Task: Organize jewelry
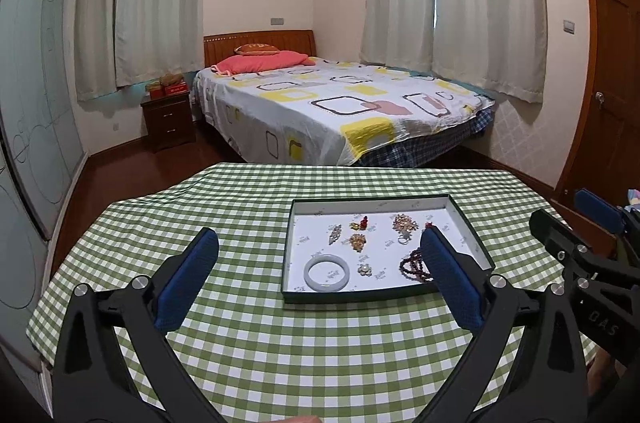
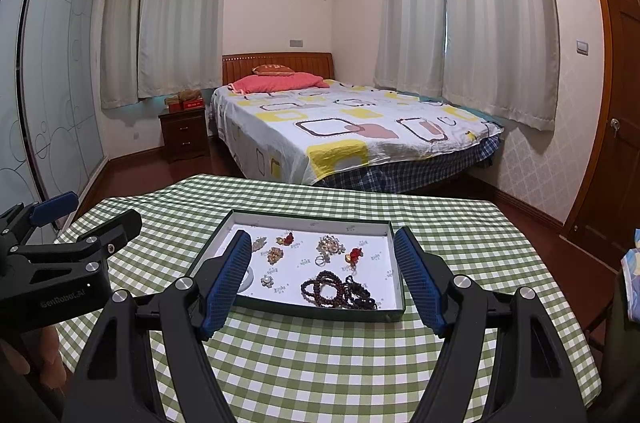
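A: Where is the jewelry?

B: All of it lies in a shallow tray (image 1: 472, 235) with a dark rim and a white floor, set on the table (image 1: 320, 355) under a green checked cloth. Nothing lies loose on the cloth.

A: What is in the tray?

B: A pale bangle (image 1: 327, 273) lies flat near the front left corner. Just beside it to the right is a small pearl flower (image 1: 364, 269). A heap of dark red beads (image 2: 336, 291) sits at the front right. Further back are several brooches (image 1: 357, 242) in gold and red tones, a pale cluster (image 2: 329, 245) near the middle of the back, a small ring (image 2: 320, 261) just in front of that cluster, and a red charm (image 2: 355, 254) to its right.

A: And the left tongs (image 1: 318, 275)?

B: Spread very wide, nothing between the blue pads. They hang over the cloth in front of the tray. The right pad (image 1: 452, 283) overlaps the tray's front right part in the left view, covering some of the beads; I cannot tell if it touches anything.

A: The right tongs (image 2: 322, 281)?

B: Also parted, a bit less wide, empty. In the right view the 2 pads frame the tray, 1 by each side wall, and the beads show between them, untouched.

A: Do the 2 tools meet?

B: No. Each shows at the edge of the other's view, apart.

A: The room?

B: A bed (image 2: 352, 127) with a patterned sheet stands beyond the table, curtains (image 2: 496, 15) behind it.
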Available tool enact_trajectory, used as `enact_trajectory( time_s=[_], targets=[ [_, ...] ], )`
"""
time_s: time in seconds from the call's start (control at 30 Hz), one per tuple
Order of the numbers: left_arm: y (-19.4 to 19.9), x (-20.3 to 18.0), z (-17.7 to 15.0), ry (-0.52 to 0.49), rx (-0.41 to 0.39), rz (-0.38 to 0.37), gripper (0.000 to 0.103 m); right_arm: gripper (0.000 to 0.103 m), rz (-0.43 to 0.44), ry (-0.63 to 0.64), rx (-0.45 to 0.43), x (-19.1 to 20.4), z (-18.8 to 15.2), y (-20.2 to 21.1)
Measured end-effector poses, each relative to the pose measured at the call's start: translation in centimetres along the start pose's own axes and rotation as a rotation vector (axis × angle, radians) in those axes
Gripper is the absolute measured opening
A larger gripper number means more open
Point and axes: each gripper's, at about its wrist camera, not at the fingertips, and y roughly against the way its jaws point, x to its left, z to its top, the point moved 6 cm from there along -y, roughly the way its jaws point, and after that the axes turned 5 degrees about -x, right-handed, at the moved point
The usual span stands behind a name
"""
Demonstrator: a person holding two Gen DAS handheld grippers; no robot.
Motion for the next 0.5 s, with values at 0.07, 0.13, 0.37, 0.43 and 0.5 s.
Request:
enact_trajectory(
  time_s=[0.07,0.13,0.37,0.43,0.5],
  targets=[
    [0.0,0.0,0.1,0.001,-0.007,0.003,0.099,0.072,-0.001,0.0,0.005,0.0,-0.1,0.1],
    [0.0,0.1,0.1,-0.005,-0.018,0.013,0.099,0.072,0.0,0.0,0.009,0.1,-0.3,0.1],
    [-0.9,0.6,-0.3,0.015,0.004,-0.003,0.099,0.072,0.004,-0.005,0.029,0.1,-0.8,-0.1],
    [-1.4,0.8,-0.6,0.021,0.016,0.0,0.099,0.072,0.002,-0.007,0.034,-0.1,-1.0,-0.2],
    [-1.8,1.2,-0.8,0.027,0.025,0.015,0.099,0.072,-0.002,-0.015,0.043,-0.5,-1.2,-0.5]
  ],
)
